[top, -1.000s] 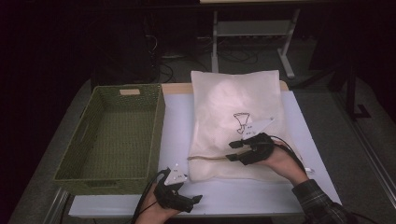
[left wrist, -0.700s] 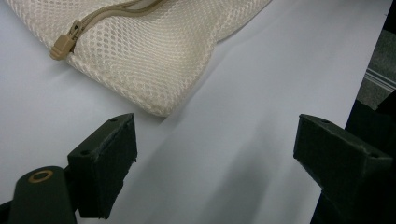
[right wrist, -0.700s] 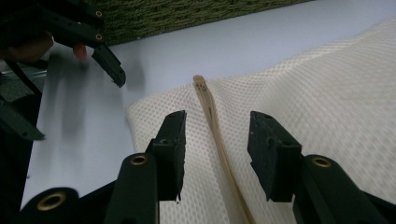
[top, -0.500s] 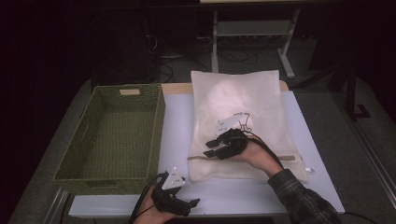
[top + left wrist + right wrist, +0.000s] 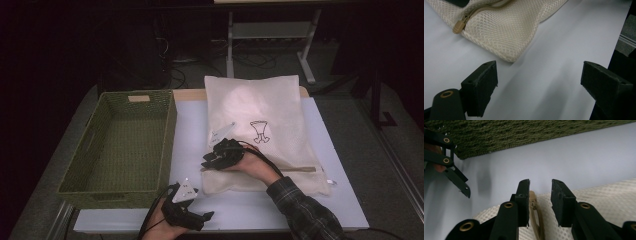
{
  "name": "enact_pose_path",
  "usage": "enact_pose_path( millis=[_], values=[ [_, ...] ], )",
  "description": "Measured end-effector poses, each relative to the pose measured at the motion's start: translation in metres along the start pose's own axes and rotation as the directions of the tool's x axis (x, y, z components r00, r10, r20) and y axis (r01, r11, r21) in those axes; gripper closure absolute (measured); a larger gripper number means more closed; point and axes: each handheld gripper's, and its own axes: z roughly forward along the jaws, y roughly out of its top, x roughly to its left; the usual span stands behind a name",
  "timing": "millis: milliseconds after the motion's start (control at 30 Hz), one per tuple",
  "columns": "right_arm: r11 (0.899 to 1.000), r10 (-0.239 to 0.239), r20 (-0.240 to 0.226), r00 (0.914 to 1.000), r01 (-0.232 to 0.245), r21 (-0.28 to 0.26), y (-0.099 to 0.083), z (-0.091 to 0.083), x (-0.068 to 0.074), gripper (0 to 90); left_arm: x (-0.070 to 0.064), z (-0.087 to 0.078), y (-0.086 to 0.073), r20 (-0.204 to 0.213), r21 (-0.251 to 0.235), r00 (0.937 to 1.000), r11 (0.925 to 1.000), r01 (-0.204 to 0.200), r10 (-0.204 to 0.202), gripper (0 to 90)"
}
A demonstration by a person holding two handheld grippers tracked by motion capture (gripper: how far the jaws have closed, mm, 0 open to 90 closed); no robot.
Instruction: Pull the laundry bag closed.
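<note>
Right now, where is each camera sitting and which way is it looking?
High view: sits above the person's side, looking forward and down on the table, green basket and mesh bag; both hands and grippers come in below.
Left gripper view: rides the left gripper, facing the bag's corner and zipper pull; its open jaws show.
Right gripper view: rides the right gripper, facing the zipper pull and the basket; its jaws show.
Both gripper views share the zipper pull and bag.
</note>
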Motion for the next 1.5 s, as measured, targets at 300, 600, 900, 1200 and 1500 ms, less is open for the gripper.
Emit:
enact_pose_path(
  millis=[300,600,900,1200,1500],
  values=[
    [0.999,-0.013,-0.021,0.9997,0.014,0.042,0.001,0.02,0.002,70.7,0.0,0.001,0.0,0.004,0.007,1.0,1.0,-0.002,0.002,13.4],
    [0.997,-0.023,-0.015,0.9996,0.024,0.067,-0.001,0.03,0.003,75.6,0.0,0.001,0.001,0.01,0.002,0.9999,1.0,-0.002,0.002,13.4],
    [0.998,-0.022,-0.02,0.9996,0.023,0.064,-0.002,0.032,0.003,80.7,-0.001,0.001,0.001,0.011,0.001,0.9999,1.0,-0.001,0.001,13.4],
    [0.999,0.006,-0.031,0.9995,-0.005,0.041,-0.002,0.024,0.002,80.7,-0.001,0.002,0.002,0.015,0.002,0.9999,1.0,-0.004,0.004,13.5],
    [1.0,0.019,-0.024,0.9995,-0.019,-0.004,0.002,0.012,0.002,80.6,0.0,0.003,0.002,0.019,0.006,0.9998,1.0,-0.006,0.006,13.5]
  ],
)
